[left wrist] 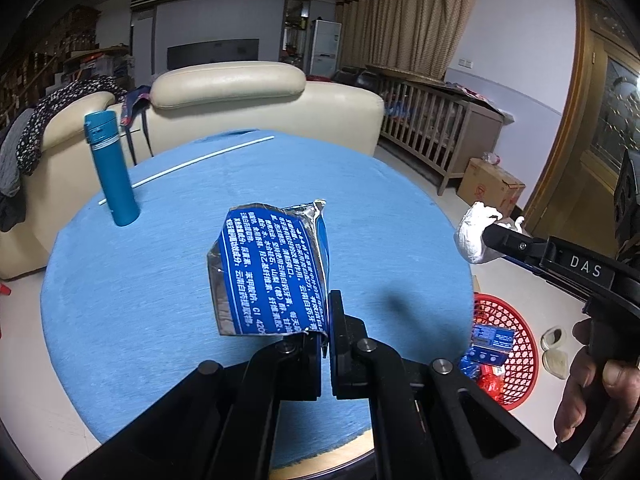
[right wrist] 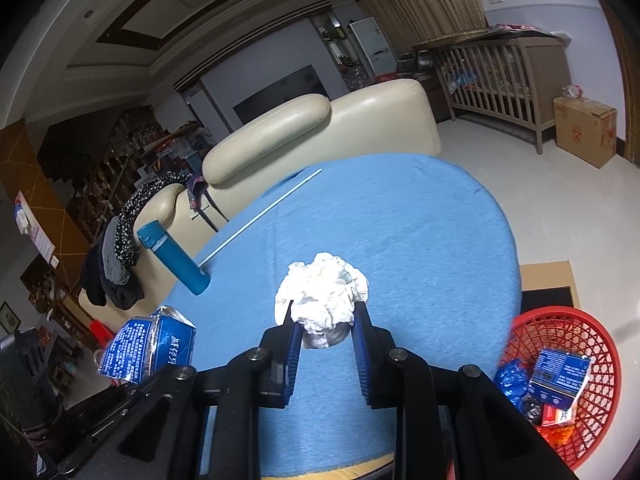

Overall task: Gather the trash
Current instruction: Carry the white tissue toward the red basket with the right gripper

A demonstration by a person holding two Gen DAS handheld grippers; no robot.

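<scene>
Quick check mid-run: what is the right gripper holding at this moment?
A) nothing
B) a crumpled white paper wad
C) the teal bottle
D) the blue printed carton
B: the right gripper is shut on the crumpled white paper wad, while the blue printed carton sits in the left gripper and the teal bottle stands on the table.

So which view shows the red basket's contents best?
The right wrist view: the red basket sits on the floor with its blue boxes and wrappers mostly visible. In the left wrist view the basket is partly cut off by the blue table edge and the left tool.
</scene>
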